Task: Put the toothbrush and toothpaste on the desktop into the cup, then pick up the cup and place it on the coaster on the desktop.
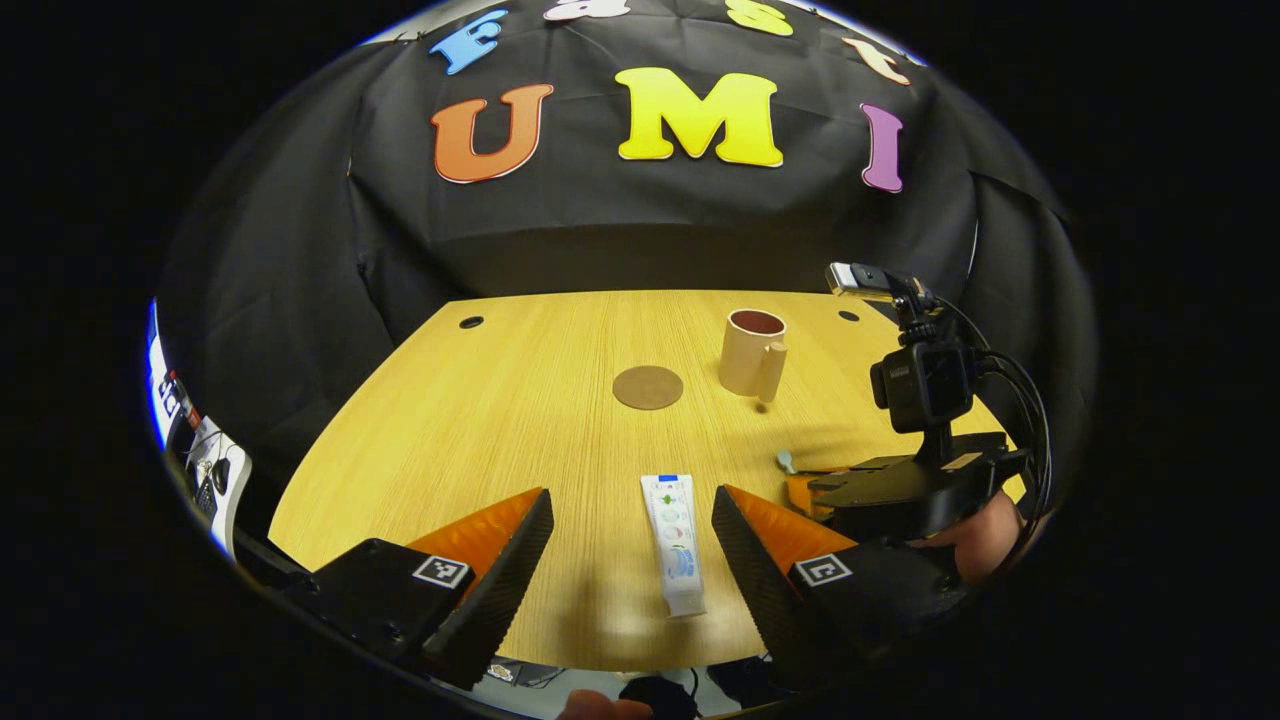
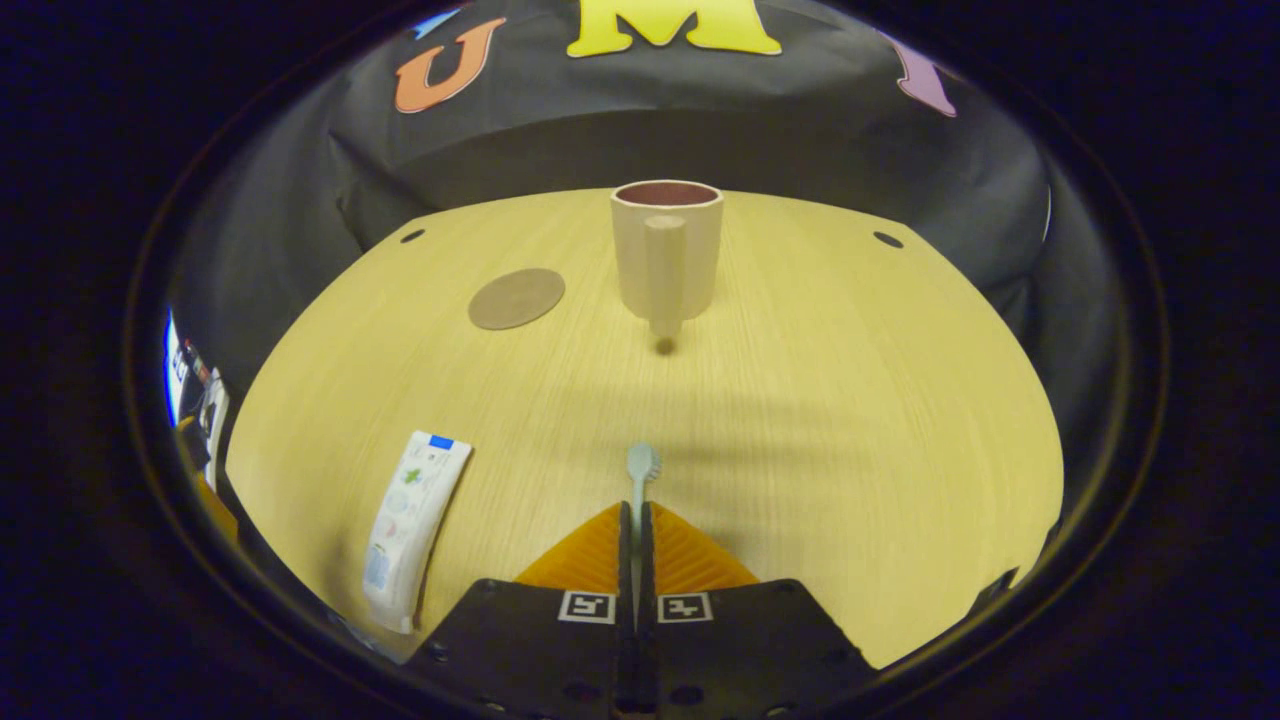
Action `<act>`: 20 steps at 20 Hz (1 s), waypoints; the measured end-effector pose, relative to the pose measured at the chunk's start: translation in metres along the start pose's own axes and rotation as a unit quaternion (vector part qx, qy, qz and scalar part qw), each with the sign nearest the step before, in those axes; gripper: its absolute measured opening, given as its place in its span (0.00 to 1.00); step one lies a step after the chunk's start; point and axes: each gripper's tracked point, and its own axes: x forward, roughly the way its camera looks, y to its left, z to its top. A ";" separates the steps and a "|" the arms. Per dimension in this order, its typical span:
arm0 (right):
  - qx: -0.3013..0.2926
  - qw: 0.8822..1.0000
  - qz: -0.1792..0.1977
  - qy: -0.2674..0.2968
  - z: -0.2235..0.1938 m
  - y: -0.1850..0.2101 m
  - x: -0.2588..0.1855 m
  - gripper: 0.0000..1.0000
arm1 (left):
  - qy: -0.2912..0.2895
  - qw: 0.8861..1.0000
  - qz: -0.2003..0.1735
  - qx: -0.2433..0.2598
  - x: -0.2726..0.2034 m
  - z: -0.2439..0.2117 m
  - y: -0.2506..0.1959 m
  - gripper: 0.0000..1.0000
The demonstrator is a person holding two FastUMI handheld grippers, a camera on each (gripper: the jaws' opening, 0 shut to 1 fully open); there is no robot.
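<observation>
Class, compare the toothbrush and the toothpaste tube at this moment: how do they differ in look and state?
1. The slim pale green toothbrush is clamped between the right gripper fingers; the flat white toothpaste tube lies free between the open left gripper fingers.
2. The toothbrush is thin and plain; the tube is broad, printed and blue-capped.

Both are outside the beige cup.

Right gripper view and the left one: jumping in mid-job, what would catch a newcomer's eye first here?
First, the right claw shut on the toothbrush, its head poking out toward the cup, which stands upright farther back on the table. Next, the left claw spread open around the toothpaste tube lying flat. The round coaster sits bare, left of the cup.
</observation>
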 end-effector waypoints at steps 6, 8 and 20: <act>0.012 1.000 0.006 -0.001 0.007 -0.002 -0.007 0.00 | 0.033 0.999 -0.019 0.003 0.011 -0.023 -0.014 1.00; 0.019 1.000 0.009 -0.005 0.013 -0.005 -0.013 0.00 | 0.035 0.999 -0.021 0.006 0.016 -0.029 -0.017 1.00; 0.030 0.999 0.018 -0.030 0.024 -0.020 -0.042 0.00 | 0.082 0.996 -0.023 -0.006 0.065 -0.081 -0.030 0.82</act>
